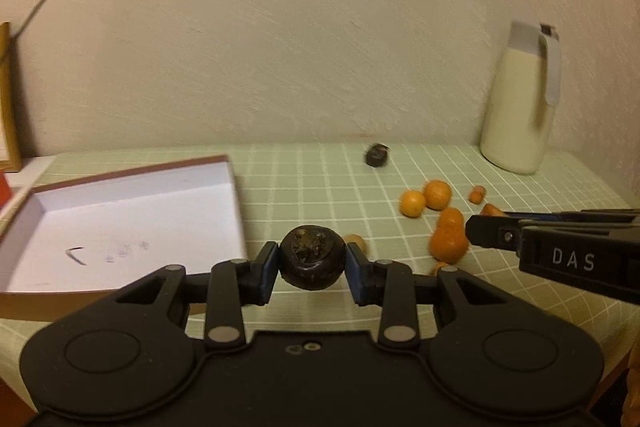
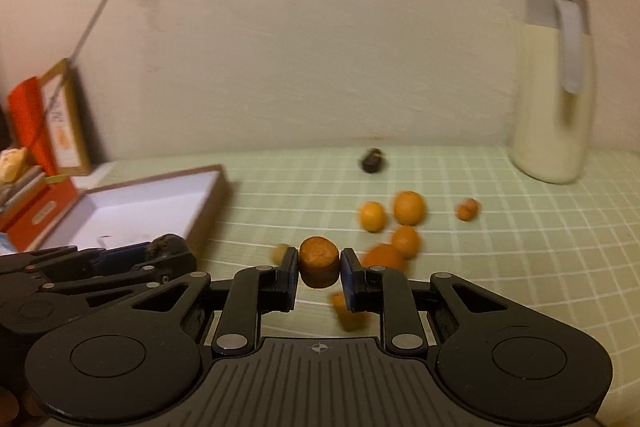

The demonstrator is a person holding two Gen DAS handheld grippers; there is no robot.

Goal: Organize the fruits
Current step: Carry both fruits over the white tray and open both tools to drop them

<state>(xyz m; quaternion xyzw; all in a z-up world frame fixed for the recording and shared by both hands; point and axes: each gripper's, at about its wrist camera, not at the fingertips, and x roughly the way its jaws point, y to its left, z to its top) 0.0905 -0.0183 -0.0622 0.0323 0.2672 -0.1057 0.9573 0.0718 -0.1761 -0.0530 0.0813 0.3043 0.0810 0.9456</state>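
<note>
Both claws are pointing forward and slightly downward over the counter. Left claw is clamping a dark round fruit between its blue pads, just beside the open box. Right claw is gripping a short orange chunk, held clear of the checked cloth. Beyond it, orange fruits are lying scattered. Farther back, a second dark fruit is sitting near the wall, with a cream jug to the right.
</note>
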